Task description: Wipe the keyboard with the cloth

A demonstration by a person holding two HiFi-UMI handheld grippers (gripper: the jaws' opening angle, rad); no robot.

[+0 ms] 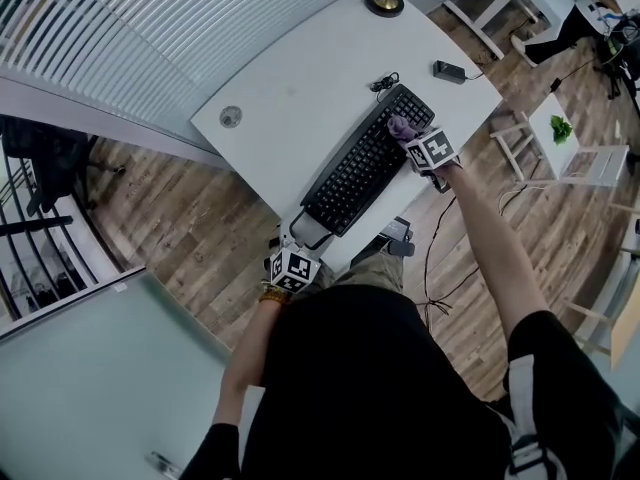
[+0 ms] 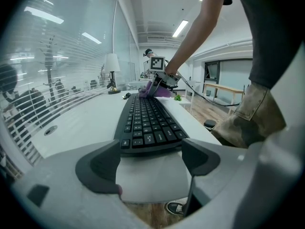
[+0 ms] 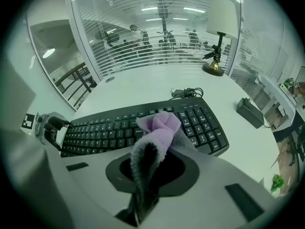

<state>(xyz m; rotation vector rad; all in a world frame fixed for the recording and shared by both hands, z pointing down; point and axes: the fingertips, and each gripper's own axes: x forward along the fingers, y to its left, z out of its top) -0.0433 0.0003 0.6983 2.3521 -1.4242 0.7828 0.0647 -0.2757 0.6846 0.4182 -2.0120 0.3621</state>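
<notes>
Right gripper point(image 3: 151, 162): clenched on the cloth point(image 3: 160, 126), low centre of its own view.
Cloth: purple wad resting on keys toward the upper-right end of the keyboard point(image 1: 365, 163) in the head view.
Left gripper point(image 2: 152, 160): jaws spread, gripping nothing; the keyboard's near end sits just beyond them, perhaps touching.
Desk point(image 1: 300, 88): the keyboard lies diagonally, its lower end near the edge.
Risk: an unbraced keyboard could slide off the edge under a hard stroke, and the bunched cloth could snag keys or slip loose.
</notes>
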